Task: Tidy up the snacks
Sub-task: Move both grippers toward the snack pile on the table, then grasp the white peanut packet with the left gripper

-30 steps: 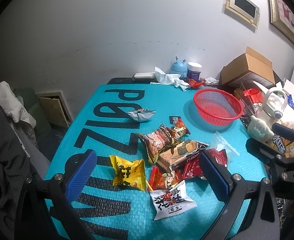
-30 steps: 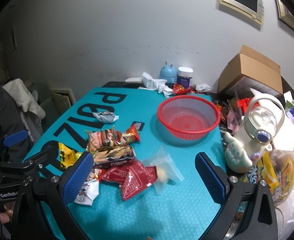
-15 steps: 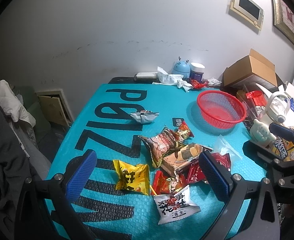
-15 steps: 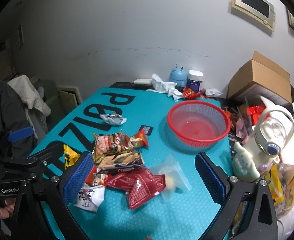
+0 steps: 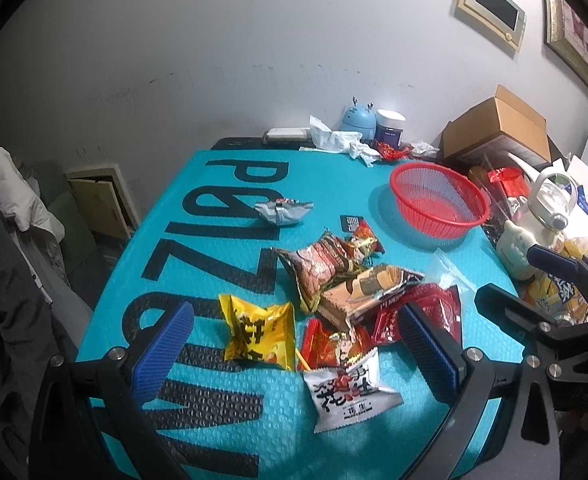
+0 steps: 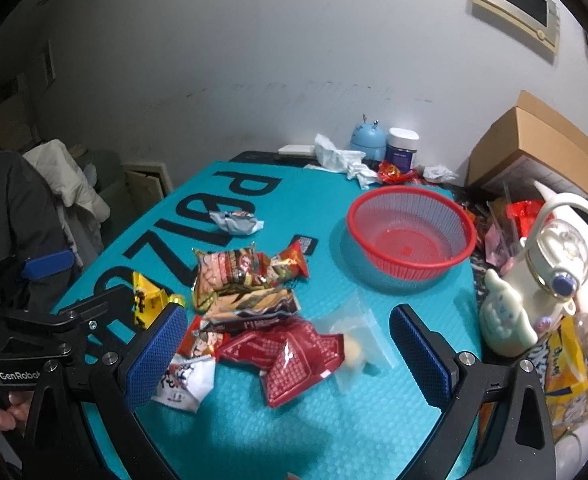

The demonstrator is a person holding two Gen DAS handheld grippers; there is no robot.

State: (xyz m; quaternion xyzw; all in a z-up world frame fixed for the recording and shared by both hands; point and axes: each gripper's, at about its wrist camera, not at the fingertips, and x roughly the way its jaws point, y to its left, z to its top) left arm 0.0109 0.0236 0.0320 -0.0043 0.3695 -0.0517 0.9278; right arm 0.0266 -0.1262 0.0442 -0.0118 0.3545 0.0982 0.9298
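A heap of snack packets lies mid-table on the teal mat (image 5: 221, 360): a yellow packet (image 5: 259, 330), a white packet (image 5: 348, 390), brown wafer packs (image 5: 326, 268), dark red packets (image 6: 289, 354) and a clear bag (image 6: 356, 338). A crumpled silver wrapper (image 5: 281, 212) lies apart, farther back. The empty red basket (image 5: 440, 198) (image 6: 412, 234) stands at the back right. My left gripper (image 5: 294, 344) hangs open above the near side of the heap, holding nothing. My right gripper (image 6: 287, 354) is open over the red packets, also holding nothing.
A white kettle (image 6: 554, 256) and a pale figurine (image 6: 508, 316) stand at the right edge beside yellow bags (image 6: 574, 364). A cardboard box (image 5: 498, 128), tissues (image 5: 338, 138), a blue toy (image 5: 358, 118) and a jar (image 5: 390, 126) line the back. A hand (image 6: 1, 416) grips the left tool.
Both grippers have drawn back and up slightly, so the snacks and basket look a little farther away. Nothing on the table has moved and both stay open.
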